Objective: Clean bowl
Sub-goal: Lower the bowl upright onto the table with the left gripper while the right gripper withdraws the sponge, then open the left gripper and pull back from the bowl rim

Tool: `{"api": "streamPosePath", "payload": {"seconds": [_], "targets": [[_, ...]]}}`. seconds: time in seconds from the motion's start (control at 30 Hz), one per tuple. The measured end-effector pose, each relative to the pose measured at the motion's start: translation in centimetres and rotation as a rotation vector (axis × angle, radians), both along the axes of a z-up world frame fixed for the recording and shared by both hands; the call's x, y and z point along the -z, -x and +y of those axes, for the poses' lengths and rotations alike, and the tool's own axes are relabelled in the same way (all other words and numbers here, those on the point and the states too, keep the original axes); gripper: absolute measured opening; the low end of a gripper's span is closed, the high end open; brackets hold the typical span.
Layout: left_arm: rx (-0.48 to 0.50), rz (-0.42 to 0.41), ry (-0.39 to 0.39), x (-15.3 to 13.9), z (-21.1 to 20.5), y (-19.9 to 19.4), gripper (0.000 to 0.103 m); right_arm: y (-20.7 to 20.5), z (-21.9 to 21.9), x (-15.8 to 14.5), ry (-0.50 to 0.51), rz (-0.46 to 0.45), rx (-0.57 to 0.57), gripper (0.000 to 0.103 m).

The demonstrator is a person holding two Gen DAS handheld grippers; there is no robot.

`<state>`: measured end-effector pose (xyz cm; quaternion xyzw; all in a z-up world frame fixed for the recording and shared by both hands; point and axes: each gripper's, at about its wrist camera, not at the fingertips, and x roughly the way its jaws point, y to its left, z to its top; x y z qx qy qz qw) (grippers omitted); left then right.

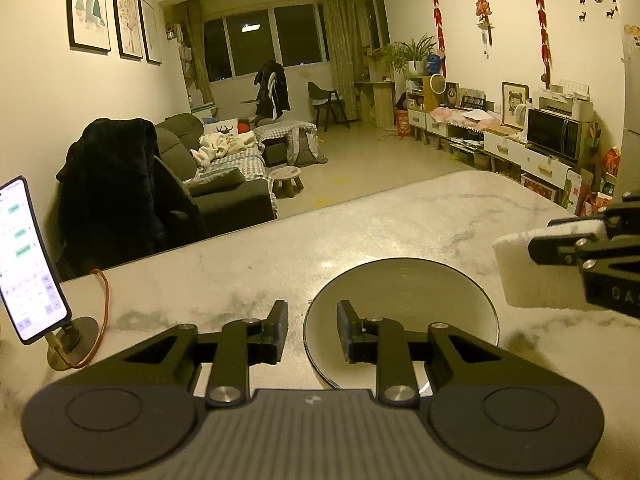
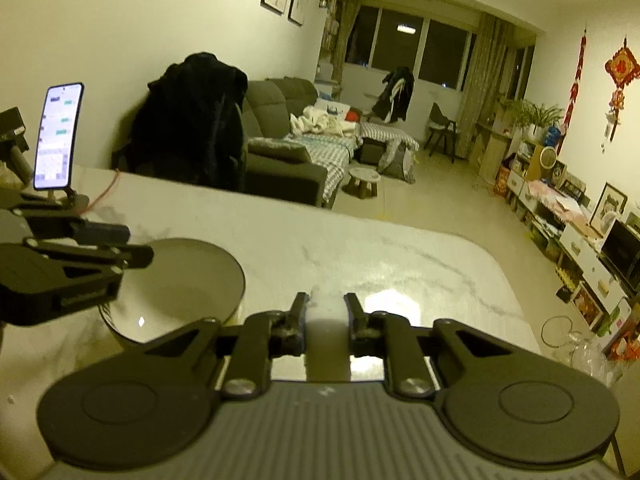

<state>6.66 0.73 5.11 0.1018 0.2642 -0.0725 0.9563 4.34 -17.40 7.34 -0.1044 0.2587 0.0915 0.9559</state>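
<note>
A: Hand-held gripper on the left [image 1: 312, 330] stands with its fingers apart and nothing between them, 1 finger outside the bowl's [image 1: 400, 316] rim and 1 over its hollow. It straddles the rim, so I judge it is about to pinch the wall and steady the bowl

B: And the right hand-held gripper [image 2: 326, 316]?

A: Clamped on a white sponge [image 1: 528, 268], a thick soft-looking block with rounded corners. It hangs beside the bowl, not touching it. So the wiping has not begun, as I read it

B: Where does the bowl sit?

A: On the bench [image 1: 280, 256], toward its near edge, well back from the far edge that faces the sofa. It is round, deep, pale and glossy inside with a dark outer wall, probably glazed ceramic. I cannot see any dirt in it

B: Next move?

A: Close the left fingers on the rim, then bring the sponge over and down into the hollow. A glazed wall is slick, and the marble-patterned bench top looks polished too, so the bowl may slide unless held firmly

B: Anything else near?

A: A lit phone [image 1: 28, 260] on a stand at the left edge, with an orange cable
</note>
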Motion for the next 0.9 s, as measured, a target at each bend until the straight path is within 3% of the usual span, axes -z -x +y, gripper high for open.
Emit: {"api": "streamPosePath", "payload": {"seconds": [0.07, 0.13, 0.17, 0.23, 0.3, 0.47, 0.53, 0.57, 0.6, 0.67, 0.8, 0.9], "targets": [[-0.008, 0.007, 0.000, -0.2, -0.2, 0.0, 0.034, -0.1, 0.2, 0.1, 0.006, 0.009, -0.006, 0.024], [-0.025, 0.017, 0.000, -0.7, -0.4, 0.1, 0.046, 0.0, 0.6, 0.2, 0.028, 0.018, -0.020, 0.030], [-0.030, 0.022, 0.003, -0.8, -0.4, 0.2, 0.058, 0.0, 0.8, 0.1, 0.035, 0.017, -0.022, 0.034], [-0.040, 0.039, 0.009, -1.2, -0.4, 0.6, 0.064, 0.0, 1.0, 0.0, 0.043, 0.018, -0.027, 0.040], [-0.060, 0.065, 0.005, -1.7, -0.5, 0.9, 0.076, 0.1, 1.2, -0.2, 0.048, 0.014, -0.031, 0.044], [-0.091, 0.129, 0.004, -2.4, -0.6, 1.5, 0.084, 0.8, 1.1, -1.4, 0.029, 0.014, -0.006, 0.055], [-0.107, 0.181, 0.021, -2.6, -0.6, 1.8, 0.090, 1.0, 0.8, -2.0, 0.015, 0.022, 0.019, 0.061], [-0.112, 0.201, 0.033, -2.7, -0.7, 1.9, 0.099, 1.1, 0.7, -2.3, 0.014, 0.028, 0.036, 0.065], [-0.114, 0.216, 0.044, -2.7, -0.7, 2.1, 0.102, 1.2, 0.6, -2.6, 0.013, 0.036, 0.053, 0.068], [-0.117, 0.239, 0.058, -2.8, -0.8, 2.4, 0.102, 1.3, 0.6, -3.0, 0.019, 0.063, 0.075, 0.073], [-0.154, 0.218, 0.002, -3.2, -1.5, 3.4, 0.102, 2.1, 0.5, -3.7, 0.025, 0.070, 0.102, 0.087], [-0.176, 0.205, -0.010, -3.5, -1.9, 4.2, 0.102, 2.8, 0.3, -4.2, 0.029, 0.065, 0.134, 0.090]]}}
